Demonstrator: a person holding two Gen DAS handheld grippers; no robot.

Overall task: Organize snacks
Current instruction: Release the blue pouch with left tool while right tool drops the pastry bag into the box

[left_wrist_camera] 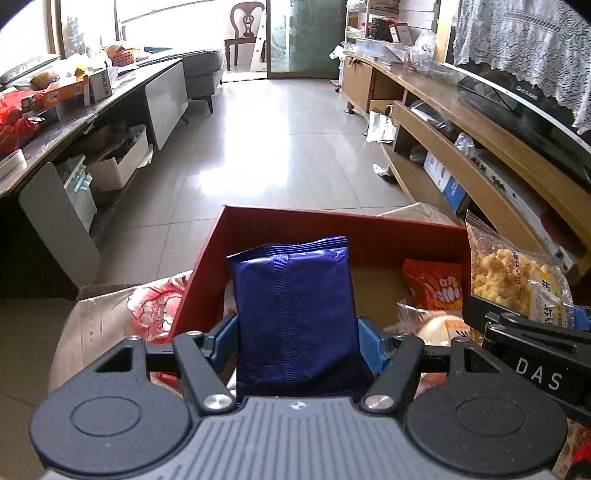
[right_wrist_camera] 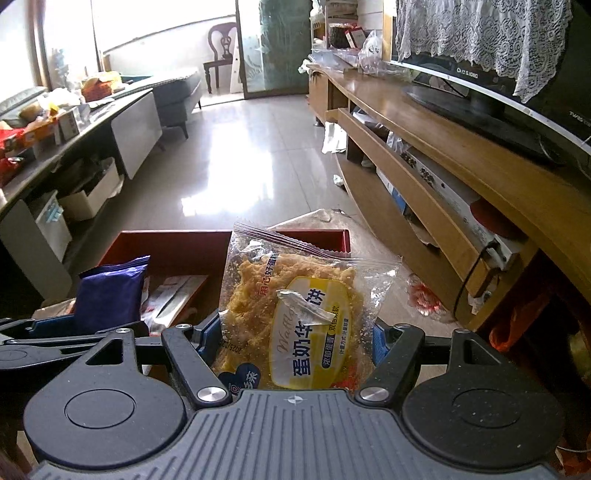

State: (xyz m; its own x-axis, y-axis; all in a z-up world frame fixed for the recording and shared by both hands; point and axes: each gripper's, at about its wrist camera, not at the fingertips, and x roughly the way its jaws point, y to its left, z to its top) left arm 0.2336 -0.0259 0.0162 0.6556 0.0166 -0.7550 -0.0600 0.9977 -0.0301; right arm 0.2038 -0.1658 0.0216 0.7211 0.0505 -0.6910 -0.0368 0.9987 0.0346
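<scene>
Left gripper: clamped on the blue packet by its lower sides; packet stands upright over the red box
Right gripper: clamped on the clear bag of crumbly cake, held over the box's right end
Blue packet: looks light, puffy, slick foil; likely to slide if pinched loosely
Cake bag: looks light and fragile; best held by its edges, gently
Box: already holds an orange packet

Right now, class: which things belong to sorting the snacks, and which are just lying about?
Job: blue packet in left claw; waffle packet in right claw; red box; orange packet.
Lying about: television; chair; sofa.
</scene>
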